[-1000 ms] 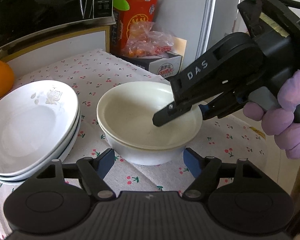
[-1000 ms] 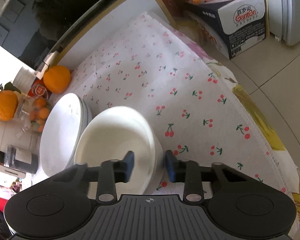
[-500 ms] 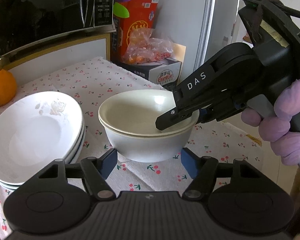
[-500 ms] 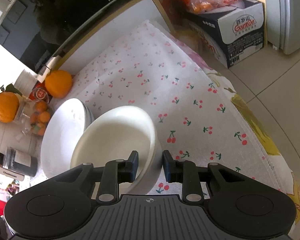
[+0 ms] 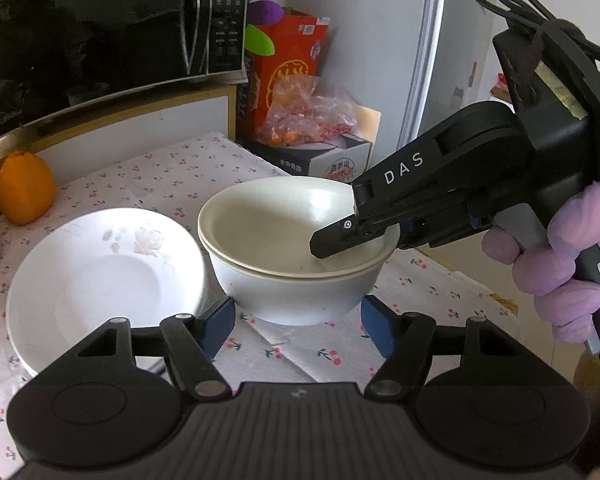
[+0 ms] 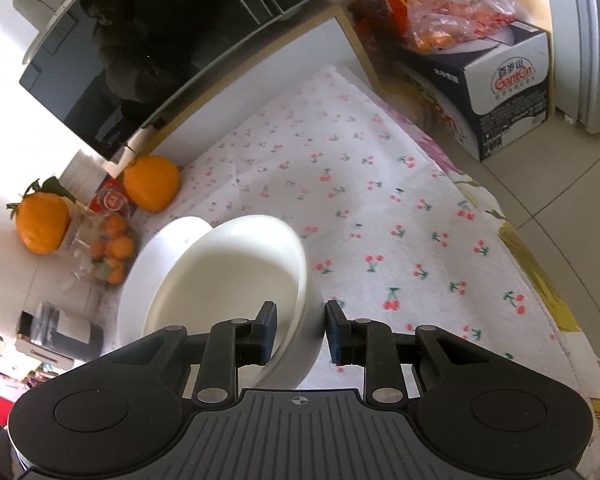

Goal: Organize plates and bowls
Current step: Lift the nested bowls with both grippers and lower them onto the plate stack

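Two white bowls (image 5: 296,256) sit nested on the cherry-print tablecloth (image 5: 172,176). A stack of white plates (image 5: 100,288) lies just left of them. My right gripper (image 6: 299,330) straddles the right rim of the bowls (image 6: 236,280), one finger inside and one outside; the jaws close on the rim. It also shows in the left wrist view (image 5: 364,236). My left gripper (image 5: 296,326) is open and empty, just in front of the bowls' near side.
An orange (image 5: 24,188) and a microwave (image 5: 100,40) stand at the back left. A cardboard box (image 5: 328,164) with bagged food and an orange carton (image 5: 284,68) sit on the floor behind the table. The table's right edge drops to tiled floor (image 6: 560,200).
The right gripper's jaws have narrowed around the bowl rim. The left gripper has dropped lower and drawn in toward the bowls' near side, staying open.
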{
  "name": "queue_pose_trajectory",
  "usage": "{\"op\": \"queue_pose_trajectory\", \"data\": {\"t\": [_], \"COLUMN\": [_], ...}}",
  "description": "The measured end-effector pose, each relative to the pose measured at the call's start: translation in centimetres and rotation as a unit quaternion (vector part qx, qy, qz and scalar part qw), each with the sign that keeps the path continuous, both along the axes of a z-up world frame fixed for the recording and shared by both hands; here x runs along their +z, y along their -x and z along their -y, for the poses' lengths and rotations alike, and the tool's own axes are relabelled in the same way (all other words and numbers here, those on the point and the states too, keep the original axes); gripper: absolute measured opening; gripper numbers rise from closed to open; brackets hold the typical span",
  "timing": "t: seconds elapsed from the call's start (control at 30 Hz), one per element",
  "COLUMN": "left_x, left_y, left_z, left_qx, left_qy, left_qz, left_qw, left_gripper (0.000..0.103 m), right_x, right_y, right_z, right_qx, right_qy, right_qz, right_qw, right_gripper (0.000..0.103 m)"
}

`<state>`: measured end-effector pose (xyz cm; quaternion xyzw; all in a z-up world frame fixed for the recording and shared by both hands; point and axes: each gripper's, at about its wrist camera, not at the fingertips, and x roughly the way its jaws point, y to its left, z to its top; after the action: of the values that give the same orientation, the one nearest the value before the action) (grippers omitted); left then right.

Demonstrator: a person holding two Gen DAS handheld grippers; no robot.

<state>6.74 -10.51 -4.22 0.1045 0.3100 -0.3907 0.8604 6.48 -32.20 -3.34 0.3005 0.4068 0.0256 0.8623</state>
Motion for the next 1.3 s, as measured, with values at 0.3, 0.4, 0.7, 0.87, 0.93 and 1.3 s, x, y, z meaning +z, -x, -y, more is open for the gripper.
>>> {"op": "queue_pose_trajectory", "data": {"t": [0.3, 0.4, 0.7, 0.87, 0.93, 1.3], "left_x": [1.2, 1.5, 1.9, 2.0, 2.0, 1.1], "left_y": [-0.7, -1.2, -1.9, -2.6, -2.9, -4.7], "left_z": [-1.7, -2.3, -4.4, -5.5, -6.0, -7.7], "left_qx": [0.013, 0.02, 0.037, 0.051, 0.056, 0.071], "left_qy": [-0.001, 0.001, -0.002, 0.002, 0.002, -0.003], "left_qz": [0.009, 0.009, 0.011, 0.008, 0.007, -0.006], "left_qw": [0.9999, 0.9998, 0.9993, 0.9987, 0.9984, 0.9974], "left_gripper": [0.067, 0.067, 0.067, 0.067, 0.067, 0.067], "right_x": [1.2, 1.6, 2.0, 2.2, 2.2, 1.0], "right_y": [-1.4, -1.9, -3.5, -4.5, -4.9, -7.0], "right_z": [-1.9, -2.6, -5.0, -6.1, -6.7, -9.2], "right_qx": [0.01, 0.014, 0.022, 0.027, 0.029, 0.043], "right_qy": [-0.007, -0.007, -0.019, -0.025, -0.025, -0.025], "right_qz": [0.015, 0.019, 0.023, 0.029, 0.034, 0.036], "right_qw": [1.0, 1.0, 0.999, 0.999, 0.999, 0.998], "right_gripper": [0.025, 0.025, 0.026, 0.026, 0.026, 0.026]}}
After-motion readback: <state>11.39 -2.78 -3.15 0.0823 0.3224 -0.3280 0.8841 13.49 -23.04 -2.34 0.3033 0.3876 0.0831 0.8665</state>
